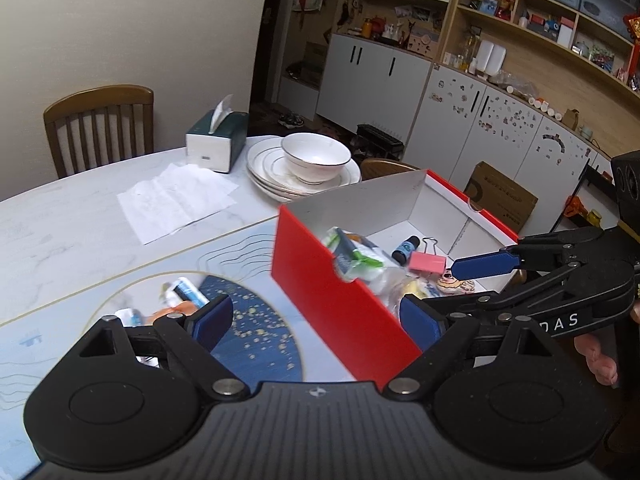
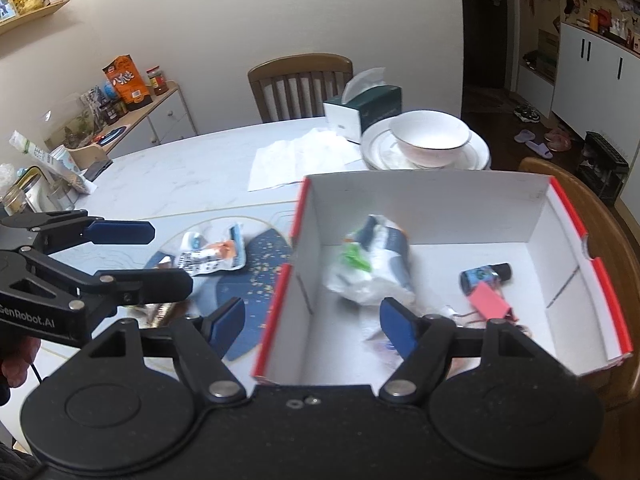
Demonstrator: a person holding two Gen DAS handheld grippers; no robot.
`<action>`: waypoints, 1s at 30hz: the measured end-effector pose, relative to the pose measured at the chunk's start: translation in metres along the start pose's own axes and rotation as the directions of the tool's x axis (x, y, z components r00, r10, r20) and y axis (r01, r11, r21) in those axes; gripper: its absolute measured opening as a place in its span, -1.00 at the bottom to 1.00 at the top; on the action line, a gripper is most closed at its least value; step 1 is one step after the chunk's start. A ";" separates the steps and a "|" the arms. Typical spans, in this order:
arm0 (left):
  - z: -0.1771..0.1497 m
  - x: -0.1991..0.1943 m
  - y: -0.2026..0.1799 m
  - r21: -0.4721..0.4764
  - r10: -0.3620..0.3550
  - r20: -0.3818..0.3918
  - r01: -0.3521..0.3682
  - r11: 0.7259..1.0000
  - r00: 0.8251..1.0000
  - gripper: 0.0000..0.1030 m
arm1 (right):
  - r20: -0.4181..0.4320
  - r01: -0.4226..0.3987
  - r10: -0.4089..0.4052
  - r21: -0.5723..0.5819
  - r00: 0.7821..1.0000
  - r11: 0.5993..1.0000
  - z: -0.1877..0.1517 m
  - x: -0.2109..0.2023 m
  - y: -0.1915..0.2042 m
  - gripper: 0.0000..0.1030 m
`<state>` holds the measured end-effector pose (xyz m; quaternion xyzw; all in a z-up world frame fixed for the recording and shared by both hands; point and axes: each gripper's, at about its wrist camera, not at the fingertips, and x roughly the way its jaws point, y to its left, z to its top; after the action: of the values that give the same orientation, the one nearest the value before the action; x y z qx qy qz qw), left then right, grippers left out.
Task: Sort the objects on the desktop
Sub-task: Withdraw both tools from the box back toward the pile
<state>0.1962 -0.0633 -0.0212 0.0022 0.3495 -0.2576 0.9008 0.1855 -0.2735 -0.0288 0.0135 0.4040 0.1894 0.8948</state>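
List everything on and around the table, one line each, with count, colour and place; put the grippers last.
box: one, red outside, white inside, on the table's right part.
packet: one, white, navy and green, blurred, in the box.
clip: one, pink, in the box.
bottle: one, small, dark with blue label, in the box beside the clip.
wrappers: a few, white and orange, on the mat left of the box.
mat: one, pale with a navy patch, under the wrappers.
plates: a stack, white, behind the box.
bowl: one, white, on the plates.
tissue box: one, green and white, by the plates.
papers: some, white, mid-table.
chair: one, wooden, behind the table.
left gripper: black, blue pads, open.
right gripper: same, open.
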 end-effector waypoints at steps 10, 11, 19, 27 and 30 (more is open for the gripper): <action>-0.015 -0.024 0.036 -0.030 0.028 0.008 -0.028 0.999 1.000 0.76 | -0.003 -0.009 0.009 -0.023 1.000 1.000 -0.003 0.008 0.044 0.45; -0.016 -0.026 0.040 -0.032 0.032 0.009 -0.031 0.999 0.999 0.76 | -0.004 -0.010 0.010 -0.024 1.000 1.000 -0.004 0.009 0.048 0.45; -0.028 -0.043 0.071 -0.045 0.065 0.017 -0.064 0.997 0.998 0.76 | -0.014 -0.010 0.009 -0.043 1.000 0.999 -0.007 0.019 0.077 0.45; -0.039 -0.049 0.104 -0.058 0.091 -0.001 -0.091 0.994 0.996 0.76 | -0.031 -0.007 0.005 -0.055 1.000 0.998 -0.008 0.035 0.103 0.46; -0.043 -0.045 0.114 -0.048 0.093 -0.017 -0.094 0.994 0.996 0.76 | -0.042 -0.009 0.006 -0.071 0.999 0.997 -0.008 0.043 0.112 0.46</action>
<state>0.1945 0.0639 -0.0450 -0.0014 0.3617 -0.2067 0.9091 0.1694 -0.1552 -0.0452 -0.0207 0.4157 0.2072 0.8853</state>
